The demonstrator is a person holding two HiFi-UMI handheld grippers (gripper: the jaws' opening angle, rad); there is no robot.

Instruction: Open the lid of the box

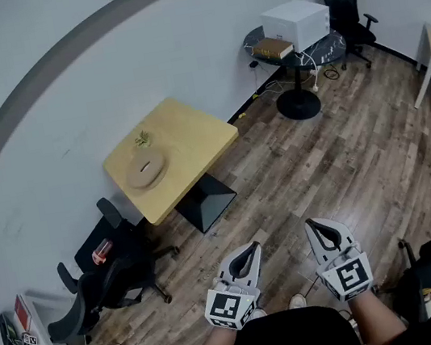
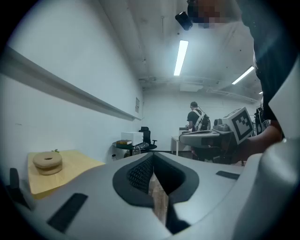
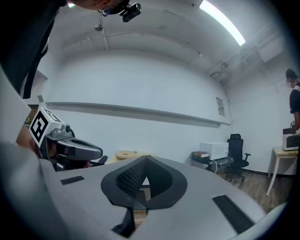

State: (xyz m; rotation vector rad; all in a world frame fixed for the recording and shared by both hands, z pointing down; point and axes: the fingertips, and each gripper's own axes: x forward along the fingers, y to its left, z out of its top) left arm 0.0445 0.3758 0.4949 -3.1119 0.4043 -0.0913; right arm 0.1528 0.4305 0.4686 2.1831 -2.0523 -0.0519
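The box (image 1: 147, 169) sits on the yellow counter (image 1: 194, 142) in the upper left of the head view, well apart from both of your grippers at the bottom edge, with bare floor between. It is round and flat, so no long axis matters, and its lid is still on. Your left gripper (image 1: 253, 245) is the nearer one; the right gripper (image 1: 312, 223) is further right. Both point level, with their jaws closed together and nothing between them. You will likely need to step up to the counter first.
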